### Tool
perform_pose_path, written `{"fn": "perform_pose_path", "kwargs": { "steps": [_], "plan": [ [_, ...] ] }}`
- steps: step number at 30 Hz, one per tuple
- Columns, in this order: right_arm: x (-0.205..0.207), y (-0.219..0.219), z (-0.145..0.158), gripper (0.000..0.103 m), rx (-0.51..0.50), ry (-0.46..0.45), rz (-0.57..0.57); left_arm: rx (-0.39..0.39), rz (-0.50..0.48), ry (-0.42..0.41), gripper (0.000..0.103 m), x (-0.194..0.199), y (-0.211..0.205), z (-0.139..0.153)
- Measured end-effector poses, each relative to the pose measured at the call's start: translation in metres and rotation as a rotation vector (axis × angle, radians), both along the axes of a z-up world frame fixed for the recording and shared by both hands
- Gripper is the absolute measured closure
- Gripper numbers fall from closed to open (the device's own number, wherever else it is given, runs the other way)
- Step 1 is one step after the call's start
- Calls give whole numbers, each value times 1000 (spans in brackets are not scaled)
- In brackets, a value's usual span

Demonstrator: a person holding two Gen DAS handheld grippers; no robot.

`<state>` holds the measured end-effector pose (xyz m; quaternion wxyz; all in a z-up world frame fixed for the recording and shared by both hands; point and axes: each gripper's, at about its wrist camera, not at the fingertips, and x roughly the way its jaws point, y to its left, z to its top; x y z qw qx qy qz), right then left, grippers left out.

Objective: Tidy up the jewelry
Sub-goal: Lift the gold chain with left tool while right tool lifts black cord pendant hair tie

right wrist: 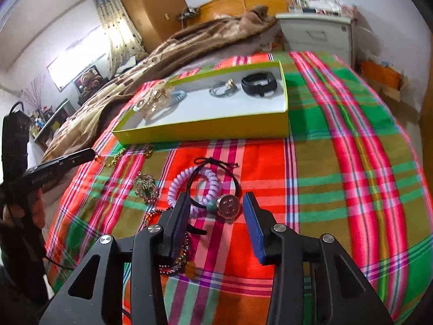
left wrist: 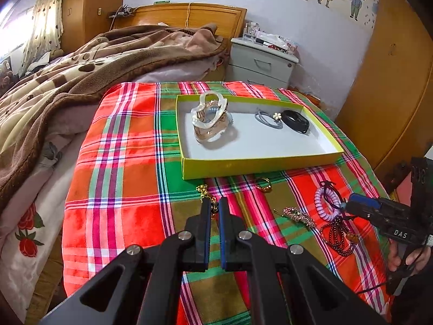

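A yellow-green box (left wrist: 243,166) on the plaid cloth holds clear claw clips (left wrist: 208,119), a grey hair tie (left wrist: 266,119) and a black band (left wrist: 295,121). My left gripper (left wrist: 215,203) rests in front of the box, shut, with a gold chain (left wrist: 203,191) running into the slit between its tips. In the right wrist view my right gripper (right wrist: 216,200) stands open over a purple coil tie (right wrist: 193,187) and a black hair tie with a round rose-gold charm (right wrist: 230,207). The charm lies between the pads, touching neither.
Loose on the cloth lie a gold ring (left wrist: 263,184), a rhinestone clip (left wrist: 297,215) and dark red beads (left wrist: 338,238). A bed with a brown blanket (left wrist: 81,62) is to the left, a grey nightstand (left wrist: 259,62) behind. A hand (left wrist: 406,260) holds the right gripper.
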<state>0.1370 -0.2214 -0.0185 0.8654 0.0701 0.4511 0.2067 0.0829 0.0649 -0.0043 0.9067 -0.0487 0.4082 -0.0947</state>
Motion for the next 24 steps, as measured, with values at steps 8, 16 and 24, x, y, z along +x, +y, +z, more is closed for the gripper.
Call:
{"fn": "perform_pose_path", "kwargs": {
  "steps": [8,16,24],
  "plan": [
    [2,9,-1,66,-39,3,-82,-5,-4,16,98,3,-1,-4],
    [-3,9,-2,76,-74,-11,-93,-8,-12,26,97,4,-4,-6],
    [-12,8,9,76,-93,-82,-96,-12,-11,13,98,3,-5,-2]
  ]
}}
